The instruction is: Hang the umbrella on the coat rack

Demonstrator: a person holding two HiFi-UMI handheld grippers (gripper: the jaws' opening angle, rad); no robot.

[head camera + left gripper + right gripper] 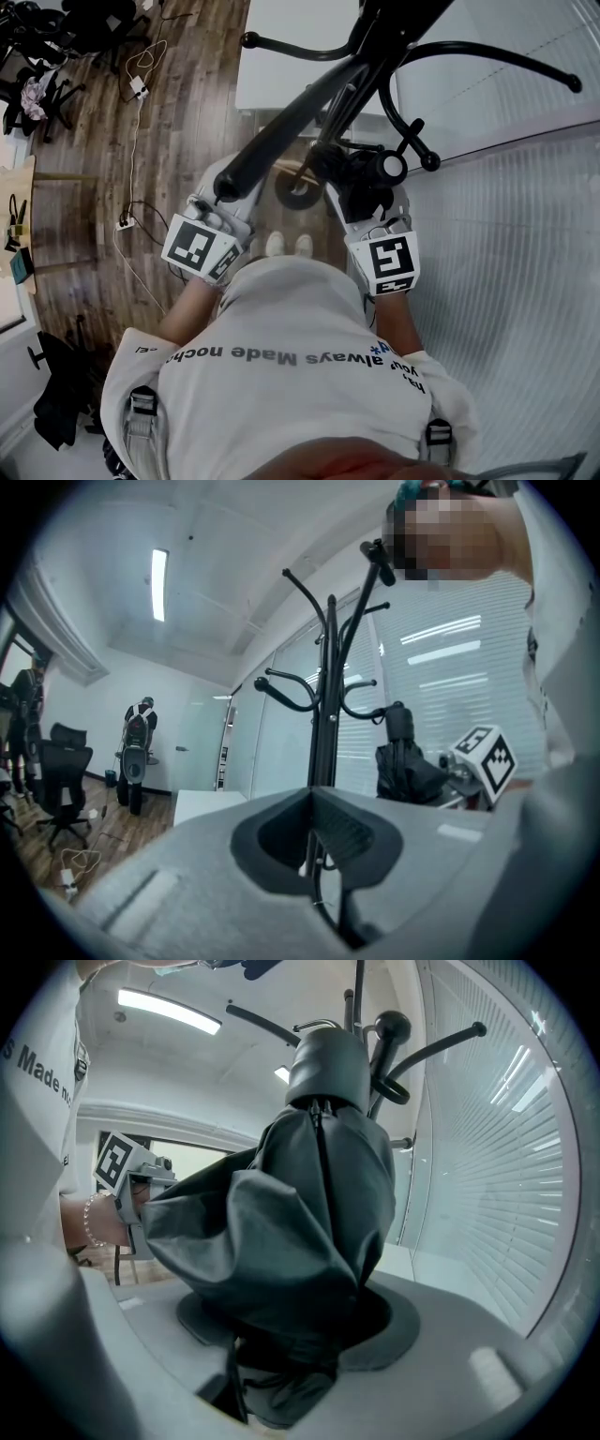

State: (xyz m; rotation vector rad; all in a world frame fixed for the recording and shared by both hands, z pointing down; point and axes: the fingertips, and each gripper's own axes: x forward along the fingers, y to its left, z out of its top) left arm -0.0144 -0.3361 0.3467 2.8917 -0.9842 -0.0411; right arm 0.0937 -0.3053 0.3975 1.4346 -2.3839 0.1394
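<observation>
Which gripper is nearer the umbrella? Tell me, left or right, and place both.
Right. The right gripper is closed on the umbrella, gripping its folded fabric beside the coat rack. The left gripper is off to its left, not touching it.

1. The coat rack (375, 56) stands straight ahead of the person, with what looks like its base (300, 187) on the floor just beyond the shoes (288, 244).
2. The umbrella (300, 1194) sits between the jaws of the right gripper (291, 1363), to the right of the rack's pole and just below its hooks (one hook's knob shows right behind the umbrella's top in the right gripper view).
3. The left gripper (314, 836) is on the pole's left, apart from the umbrella.
4. A table (281, 56) lies behind the rack, and blinds (525, 281) run along the right.
5. Far left, a power strip (125, 223) lies on the floor, with office chairs (37, 84) beyond it.
</observation>
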